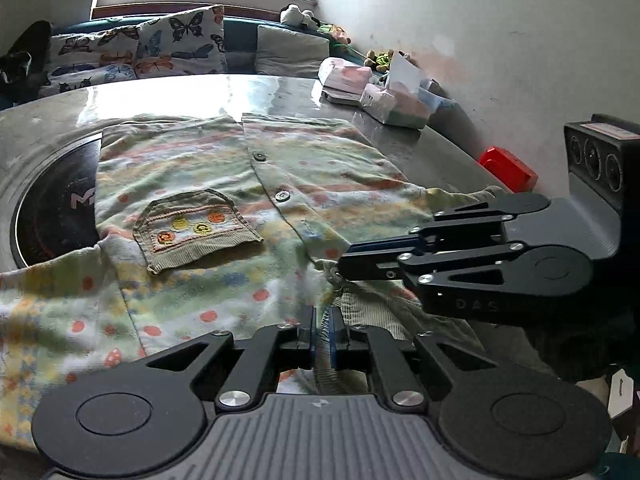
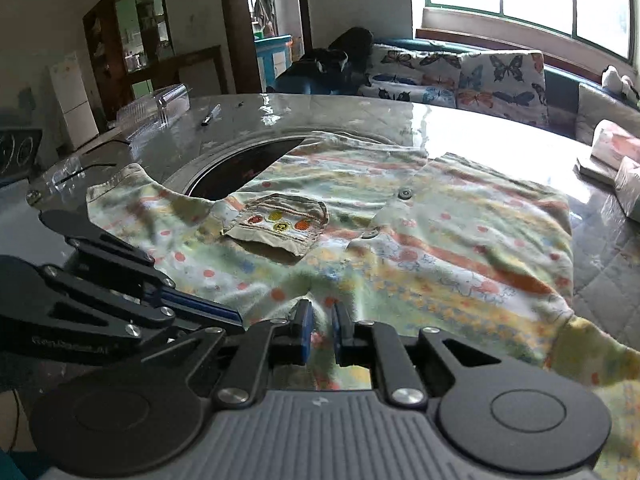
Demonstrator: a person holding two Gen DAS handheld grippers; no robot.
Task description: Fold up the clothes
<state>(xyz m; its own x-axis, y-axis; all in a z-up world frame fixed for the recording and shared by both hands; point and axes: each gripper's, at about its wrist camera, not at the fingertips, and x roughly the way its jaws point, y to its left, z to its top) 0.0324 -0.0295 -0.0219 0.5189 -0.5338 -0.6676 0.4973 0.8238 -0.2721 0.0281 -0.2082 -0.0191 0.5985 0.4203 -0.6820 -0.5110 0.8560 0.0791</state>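
A pastel patterned button shirt (image 1: pixel 200 168) (image 2: pixel 460 240) with a corduroy chest pocket (image 1: pixel 196 232) (image 2: pixel 280 224) lies spread front up on the glossy table (image 1: pixel 280 88). My left gripper (image 1: pixel 322 320) is at the near neckline, beside the corduroy collar (image 1: pixel 360 312). Its jaws are almost together and a ridge of cloth is pinched between them. My right gripper (image 1: pixel 342 268) reaches in from the right, its tip on the same collar edge. In the right wrist view, its fingers (image 2: pixel 322 320) stand a narrow gap apart with shirt cloth between the pads. The left gripper (image 2: pixel 240 316) lies just to their left.
A round dark hob (image 1: pixel 52 208) (image 2: pixel 240 172) set into the table is partly under the shirt. Tissue packs (image 1: pixel 348 76) and a red object (image 1: pixel 508 168) sit by the wall. A clear plastic box (image 2: pixel 160 108) and a pen (image 2: pixel 211 114) lie at the far left. Butterfly cushions (image 1: pixel 140 48) stand behind.
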